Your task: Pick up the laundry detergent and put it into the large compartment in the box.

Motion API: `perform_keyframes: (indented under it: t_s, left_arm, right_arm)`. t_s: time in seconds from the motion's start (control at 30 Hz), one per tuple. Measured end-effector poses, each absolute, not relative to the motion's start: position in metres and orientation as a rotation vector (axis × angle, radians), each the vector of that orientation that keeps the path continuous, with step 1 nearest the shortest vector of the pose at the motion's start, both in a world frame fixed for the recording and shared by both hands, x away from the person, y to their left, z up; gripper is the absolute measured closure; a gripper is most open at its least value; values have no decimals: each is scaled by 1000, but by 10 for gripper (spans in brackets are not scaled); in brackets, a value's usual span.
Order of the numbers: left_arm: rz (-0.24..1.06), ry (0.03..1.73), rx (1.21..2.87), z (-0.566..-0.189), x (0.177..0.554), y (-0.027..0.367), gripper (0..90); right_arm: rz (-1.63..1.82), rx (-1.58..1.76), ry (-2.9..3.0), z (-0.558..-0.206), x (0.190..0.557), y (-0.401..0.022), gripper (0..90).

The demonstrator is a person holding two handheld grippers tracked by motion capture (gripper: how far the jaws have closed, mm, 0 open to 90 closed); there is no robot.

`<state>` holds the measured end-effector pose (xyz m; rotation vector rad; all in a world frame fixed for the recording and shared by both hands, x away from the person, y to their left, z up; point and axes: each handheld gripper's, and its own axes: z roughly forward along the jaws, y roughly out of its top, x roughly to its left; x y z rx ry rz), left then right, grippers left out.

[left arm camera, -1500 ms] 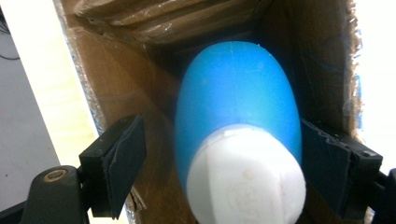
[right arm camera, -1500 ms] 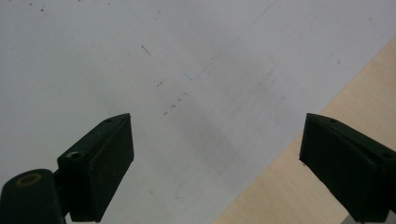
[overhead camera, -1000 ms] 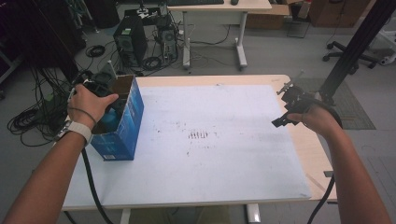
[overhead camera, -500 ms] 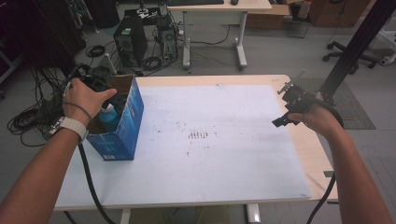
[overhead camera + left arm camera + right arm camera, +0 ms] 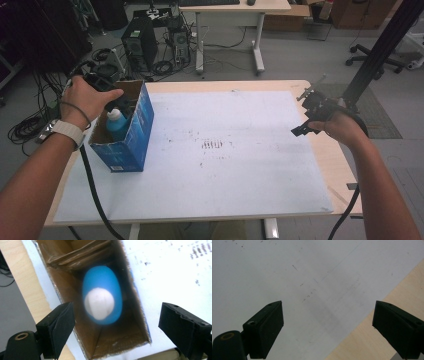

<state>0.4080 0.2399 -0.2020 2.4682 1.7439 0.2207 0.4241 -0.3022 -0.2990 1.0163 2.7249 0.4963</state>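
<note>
An open blue cardboard box [image 5: 127,145] stands at the table's left edge. A blue bottle with a white cap [image 5: 116,122] stands upright inside it. My left gripper [image 5: 119,104] hovers over the box's mouth, pointing down. In the left gripper view its jaws [image 5: 116,332] stand wide open, and the bottle [image 5: 102,295] lies blurred well below them inside the brown box walls [image 5: 62,290], untouched. My right gripper [image 5: 306,120] hangs open over the right edge of the white sheet [image 5: 225,175], with nothing between its jaws [image 5: 328,332].
The white sheet [image 5: 287,277] covers most of the wooden tabletop [image 5: 387,290], with faint dark marks [image 5: 212,145] at its middle. Beyond the table stand computer towers [image 5: 137,45], cables, a white desk [image 5: 235,10] and a black post [image 5: 380,50] at right.
My left hand has risen above the box with its jaws still open, while the bottle stays inside. The right hand has not moved.
</note>
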Motion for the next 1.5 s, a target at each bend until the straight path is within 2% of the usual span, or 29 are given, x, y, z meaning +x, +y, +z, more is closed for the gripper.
perform_keyframes:
  t_s: [0.53, 1.5]
  left_arm:
    - [113, 1629, 2559, -183, 394, 220, 124]
    - [39, 1364, 2678, -166, 375, 169, 132]
  right_arm:
    - [496, 1013, 2725, -296, 422, -300, 101]
    - [510, 1002, 2711, -281, 421, -294, 100]
